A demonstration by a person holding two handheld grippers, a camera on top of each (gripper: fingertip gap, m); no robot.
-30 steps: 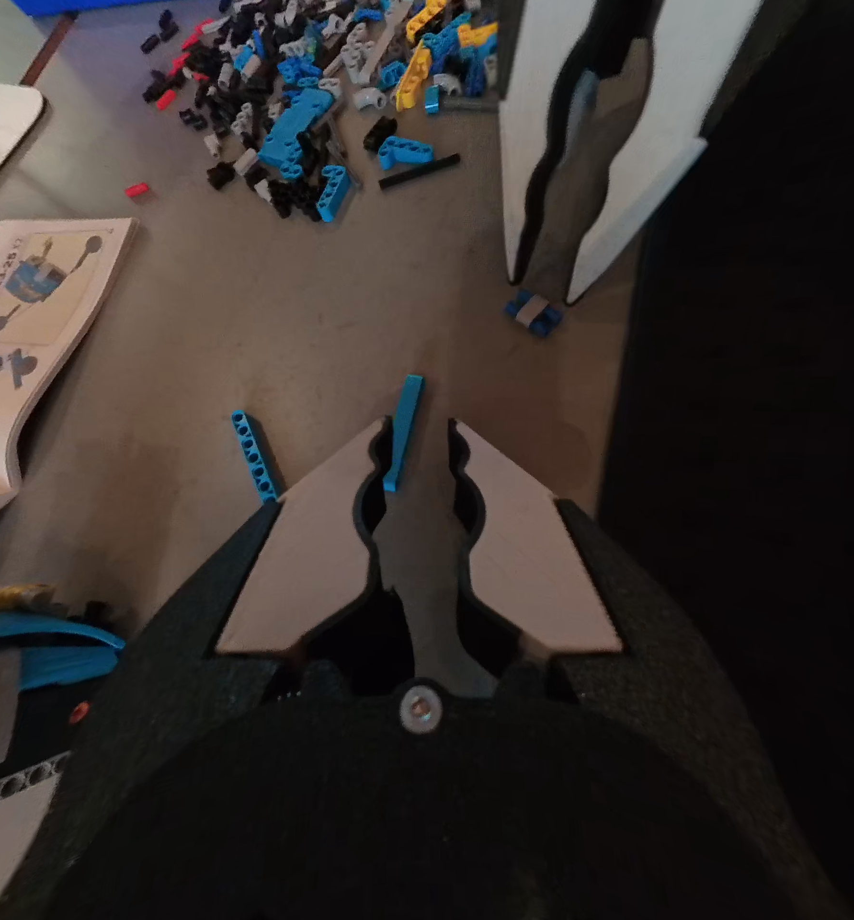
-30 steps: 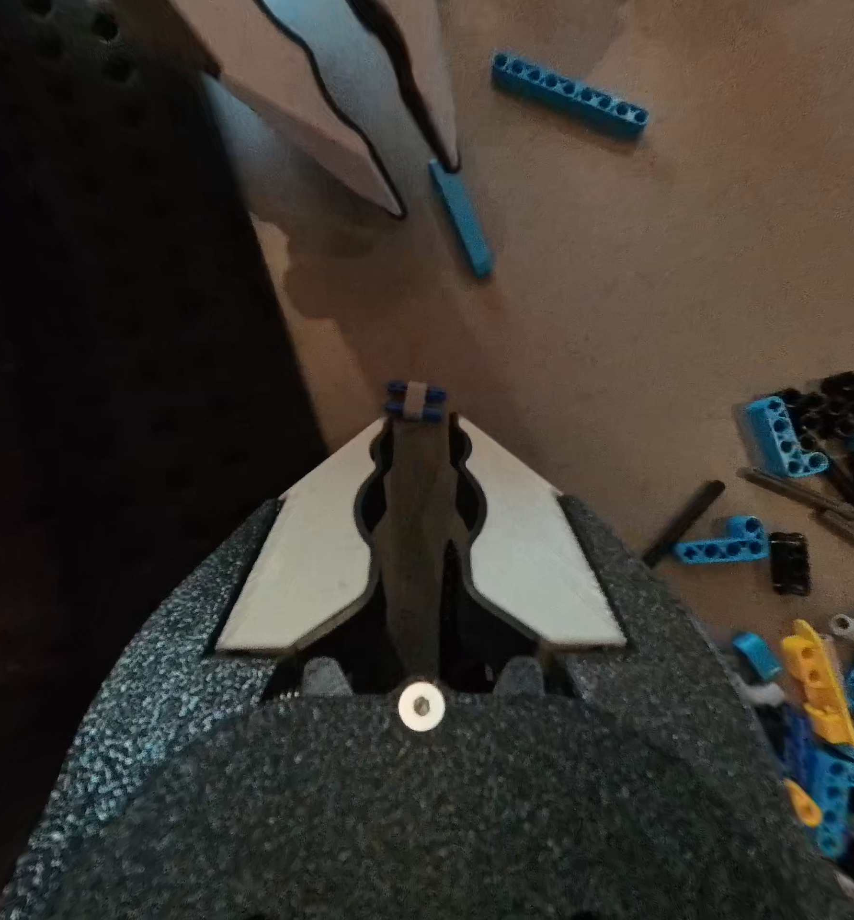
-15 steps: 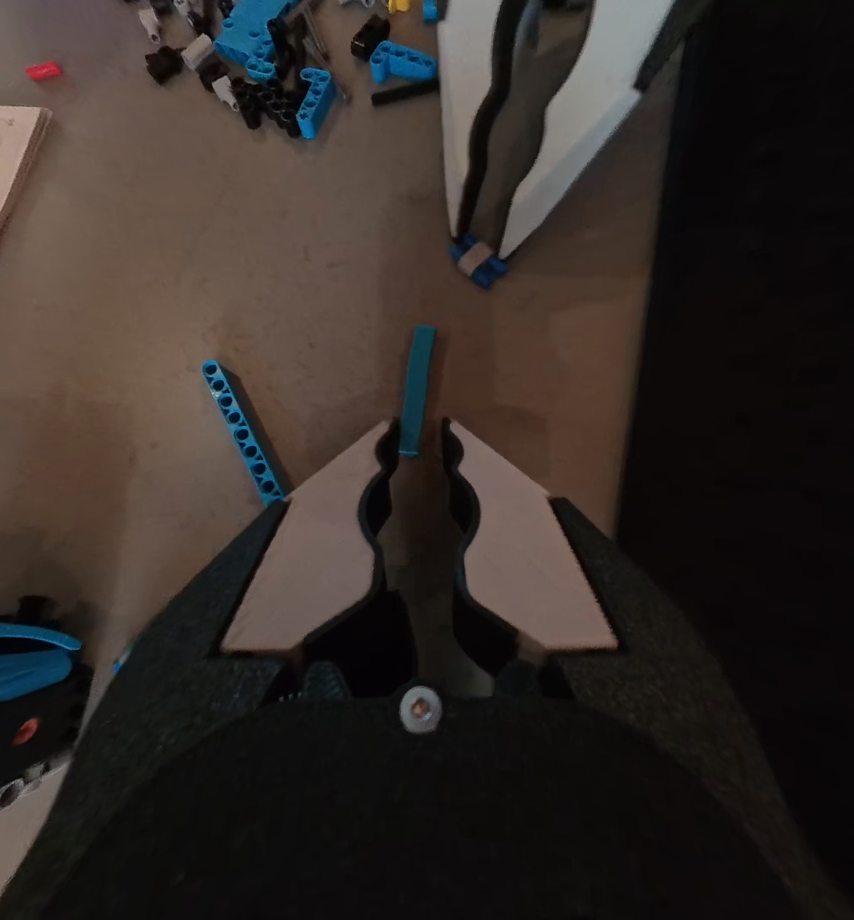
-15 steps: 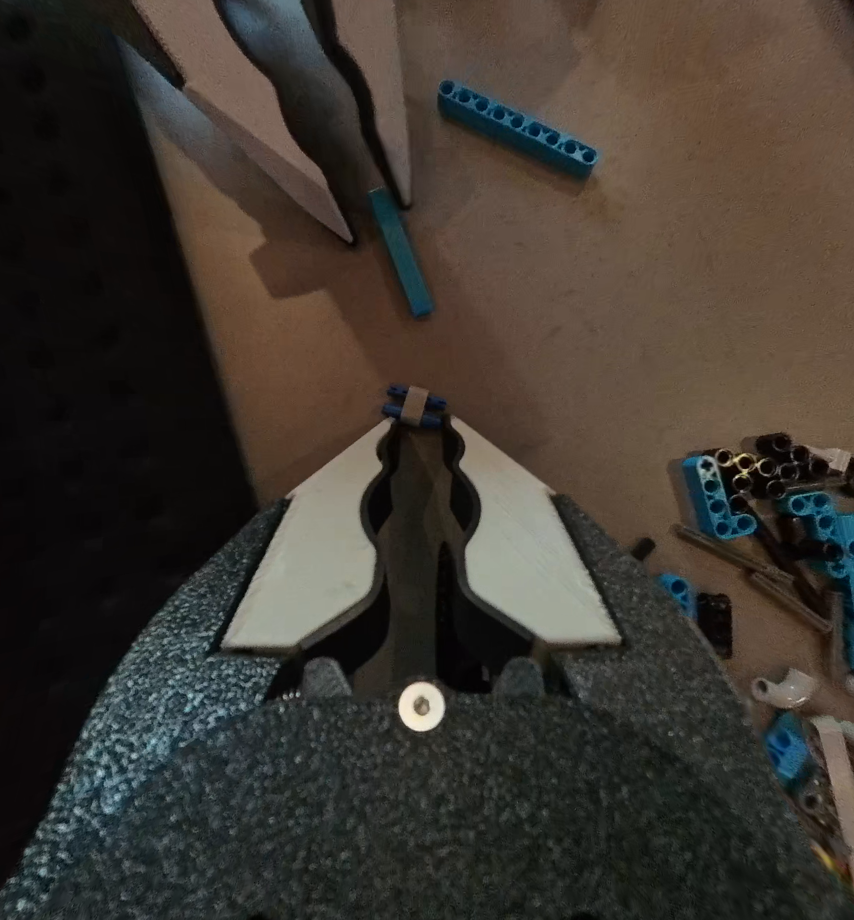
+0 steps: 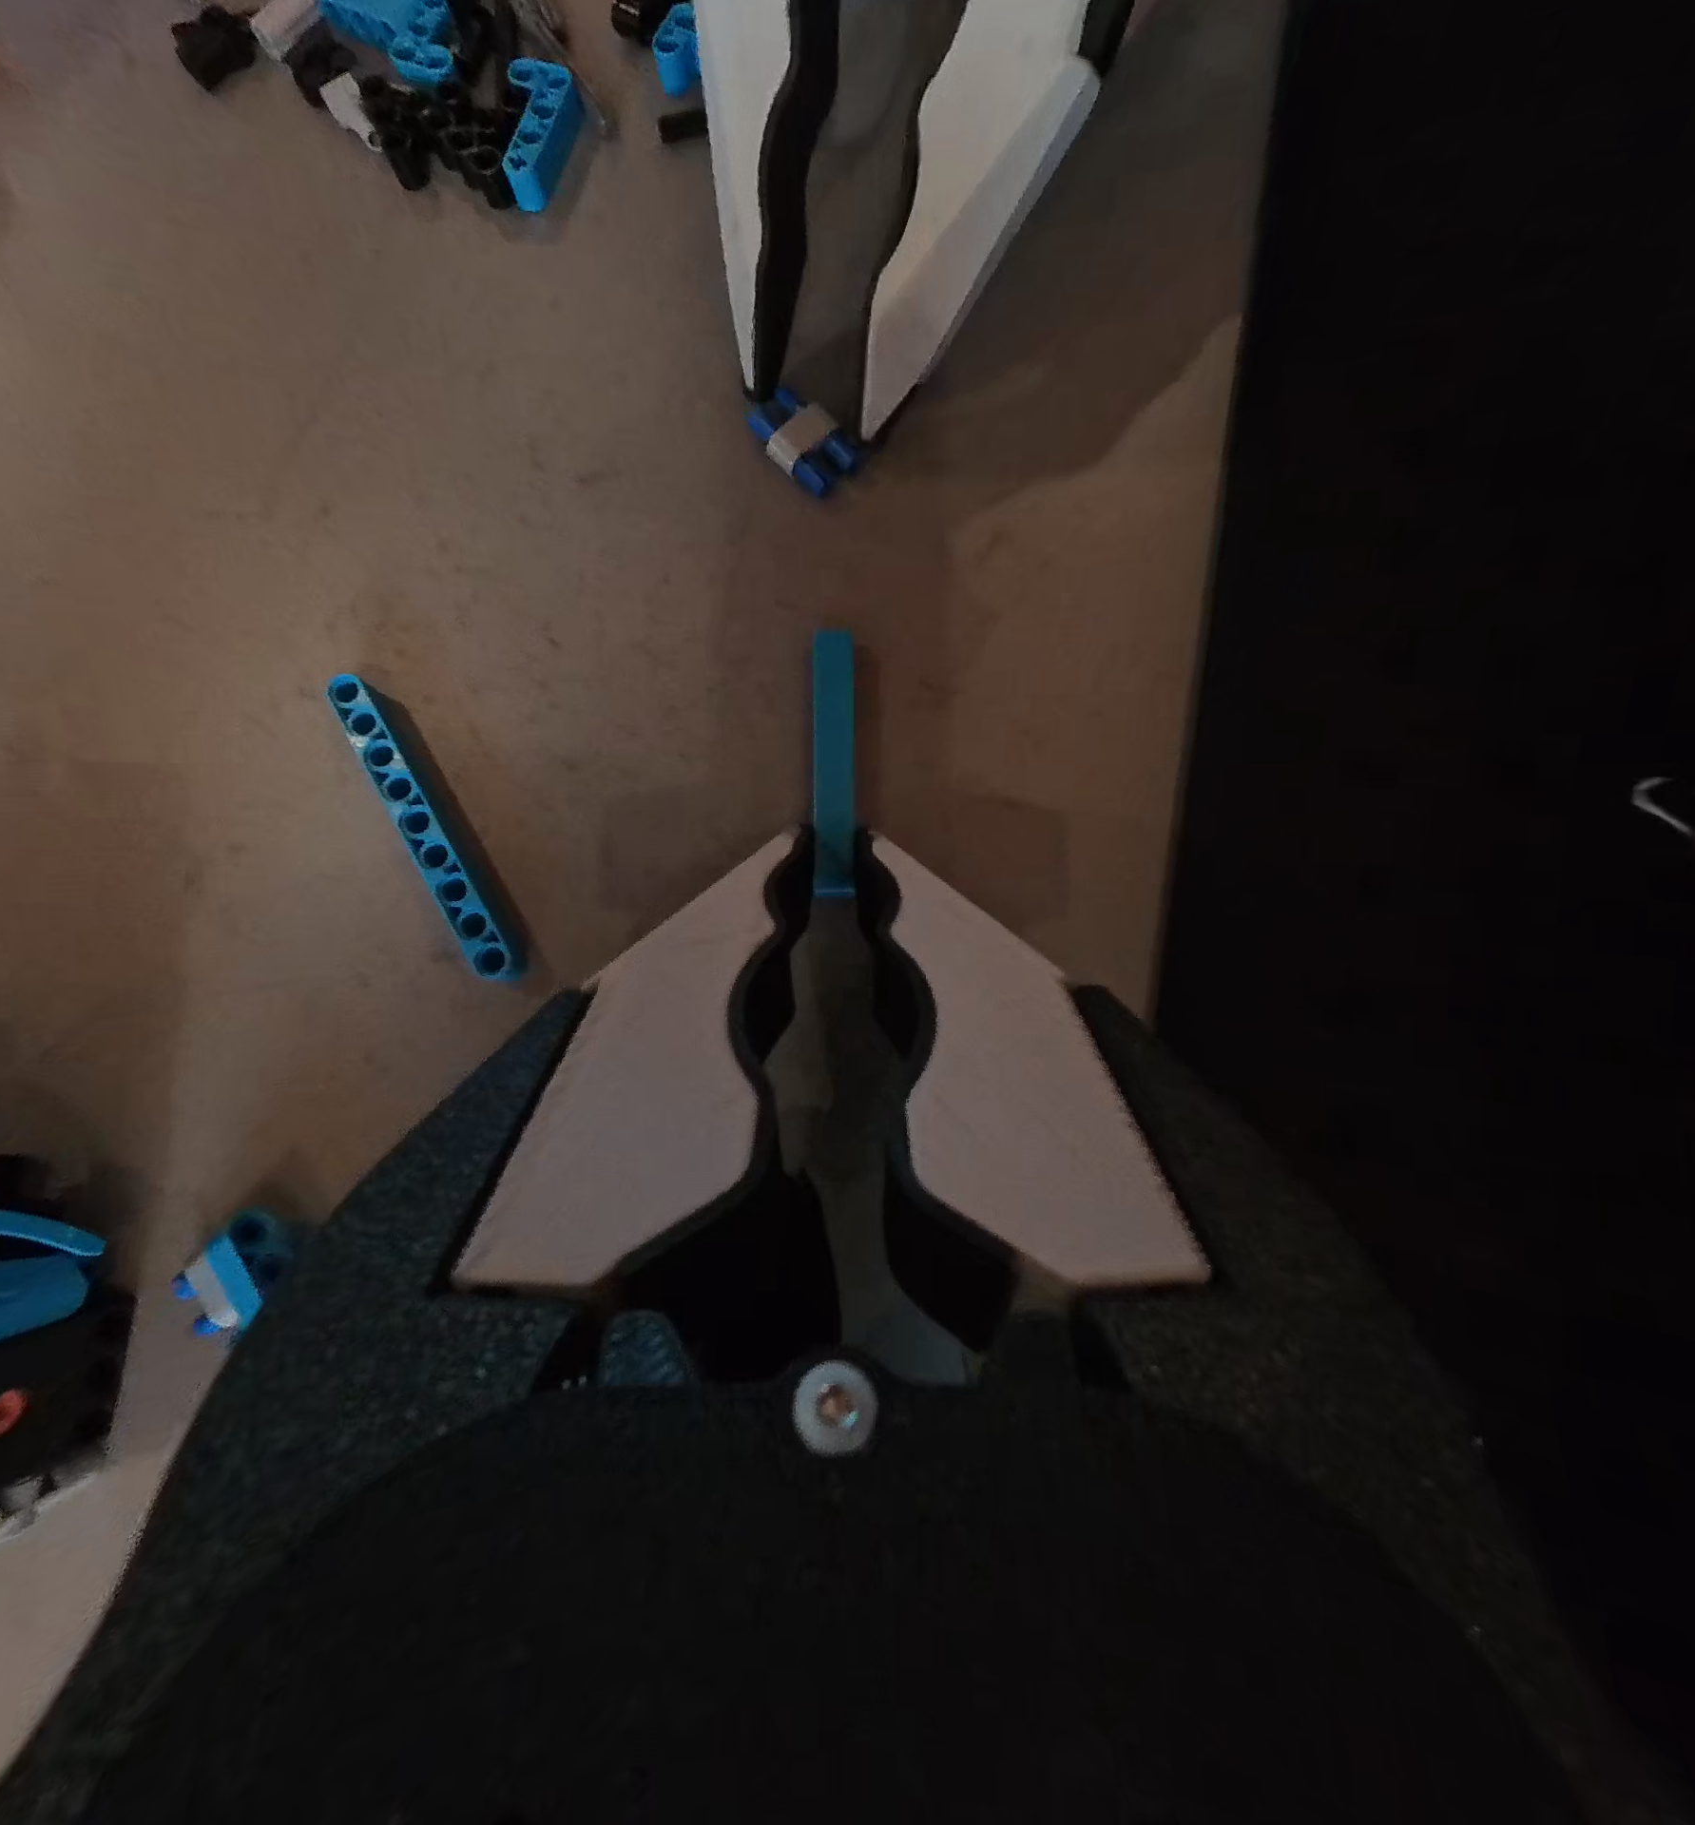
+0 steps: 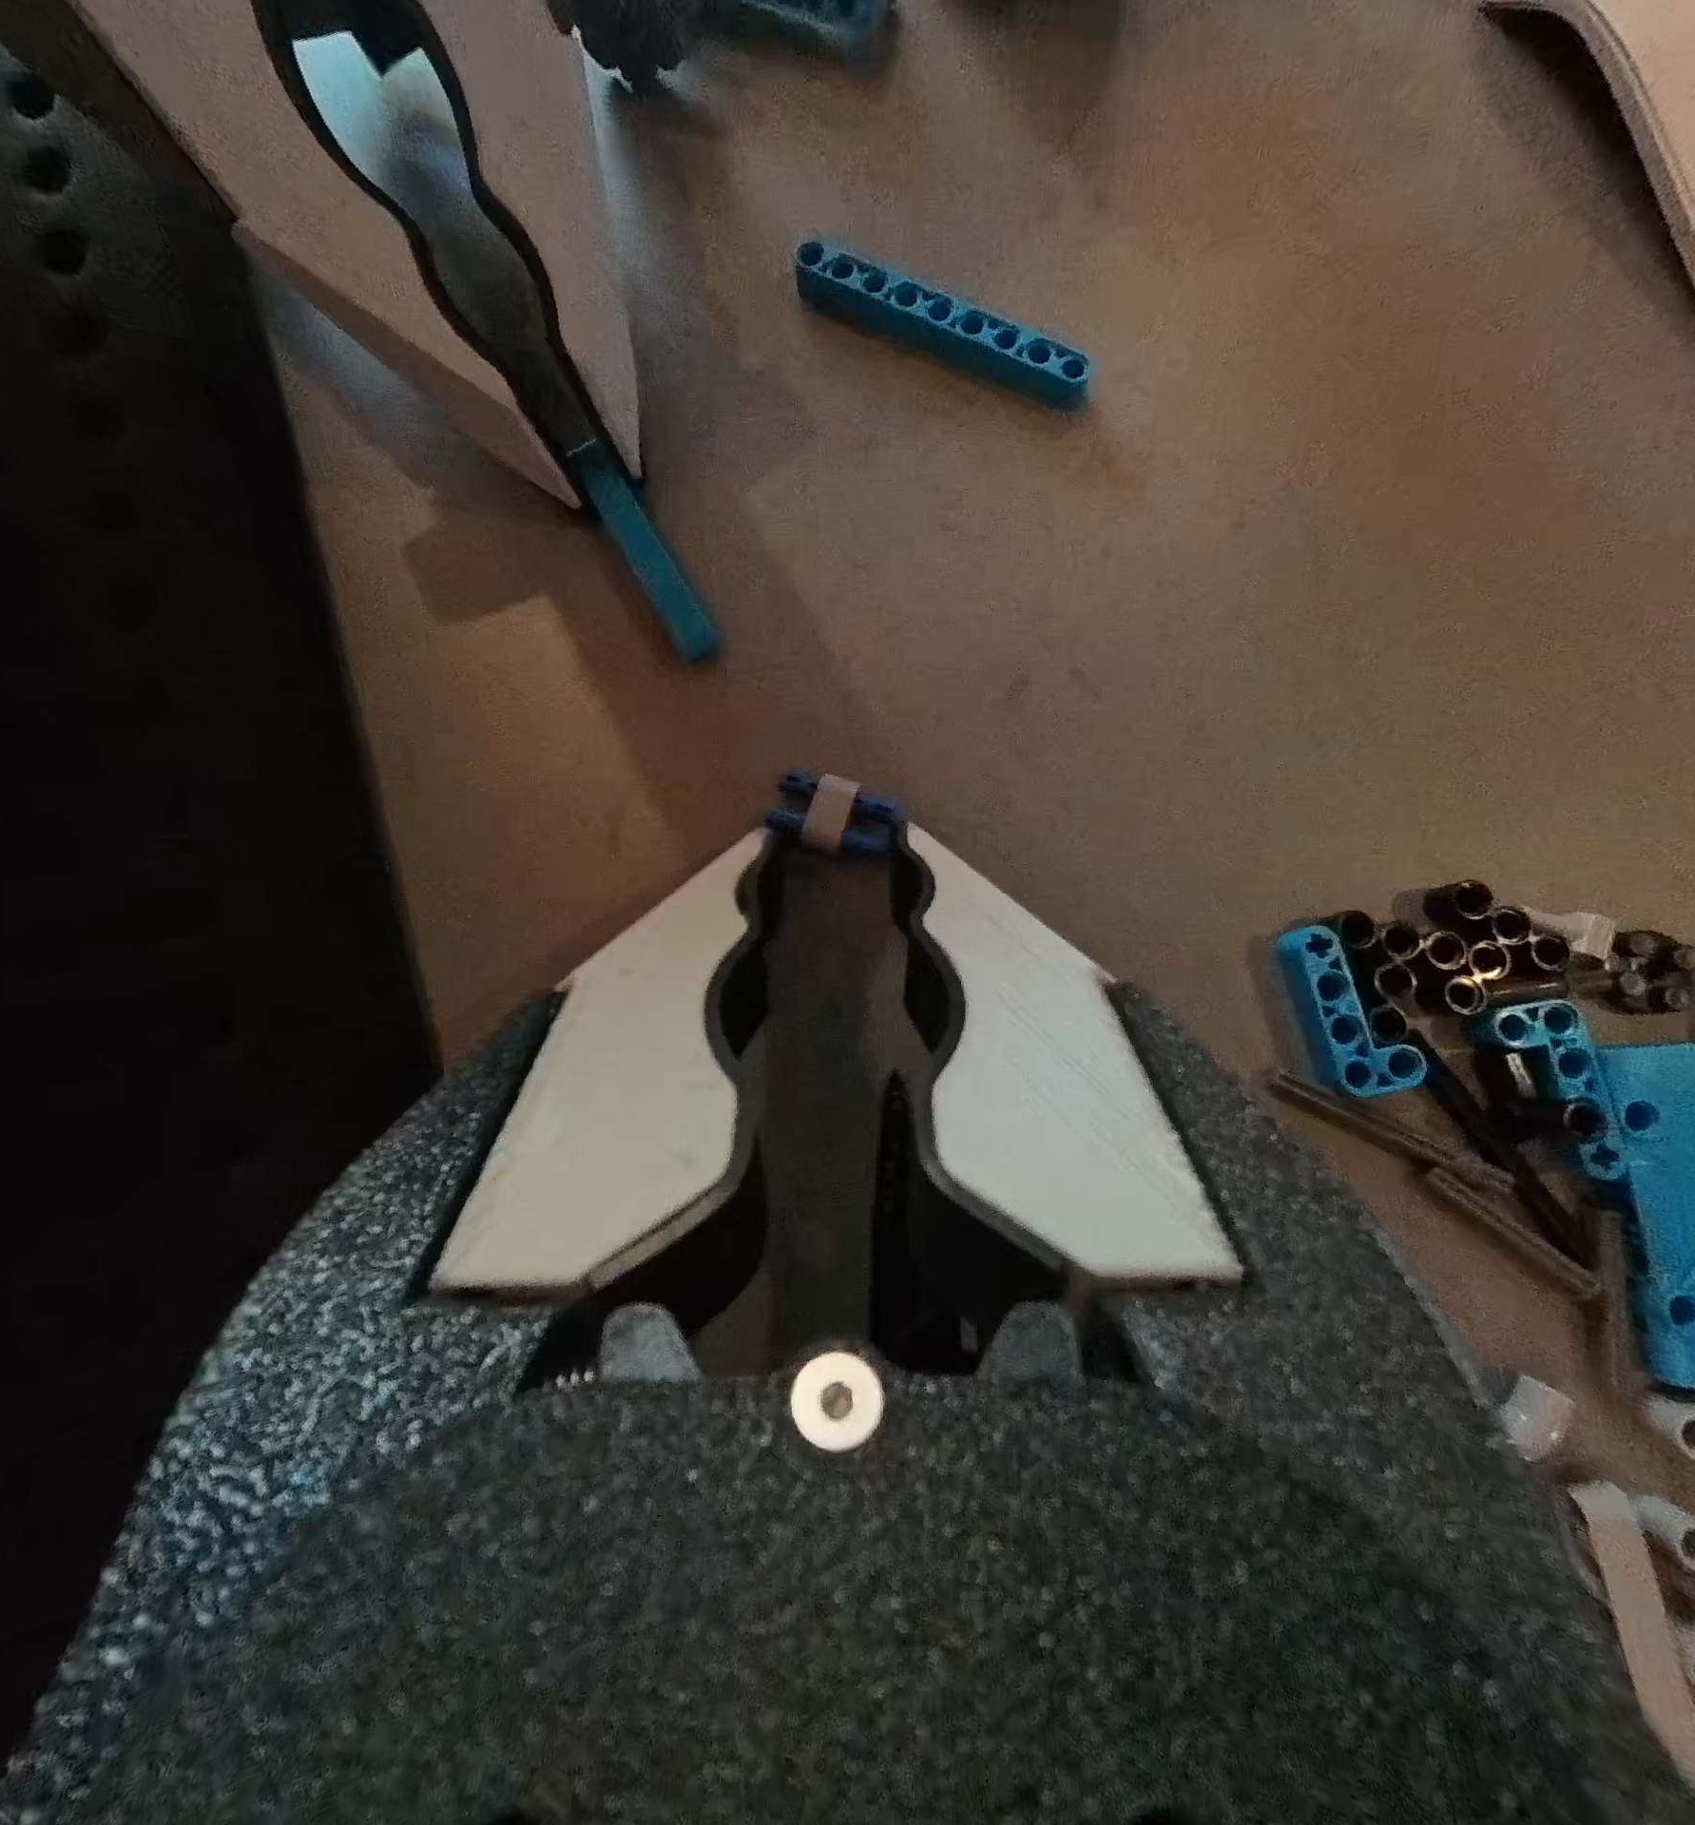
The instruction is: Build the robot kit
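Note:
My left gripper [image 5: 833, 851] is shut on the near end of a plain blue beam [image 5: 833, 751], which sticks out forward low over the tan table. In the right wrist view the left gripper [image 6: 608, 476] and this beam [image 6: 650, 565] show at upper left. My right gripper [image 6: 833, 834] is shut on a small grey connector with dark blue pins [image 6: 831, 815]. In the left wrist view the right gripper [image 5: 806, 420] and its connector [image 5: 804, 446] hang just beyond the beam's far end, apart from it.
A second blue beam with holes [image 5: 423, 825] [image 6: 942, 321] lies flat on the table. A pile of loose blue, black and grey pieces [image 6: 1515, 1037] [image 5: 458, 99] is nearby. A booklet [image 6: 1663, 148], a small blue piece [image 5: 231, 1274] and a blue-black assembly [image 5: 4, 1313] lie around. The table edge [image 5: 1209, 691] borders darkness. There is about 9 cm between the tips of the two grippers. My left tips are roughly 12 cm from the small blue piece [image 5: 231, 1274].
My left jaws have closed on the plain blue beam, which was lying between them. The right gripper, still holding the connector, has come closer to the beam's far end.

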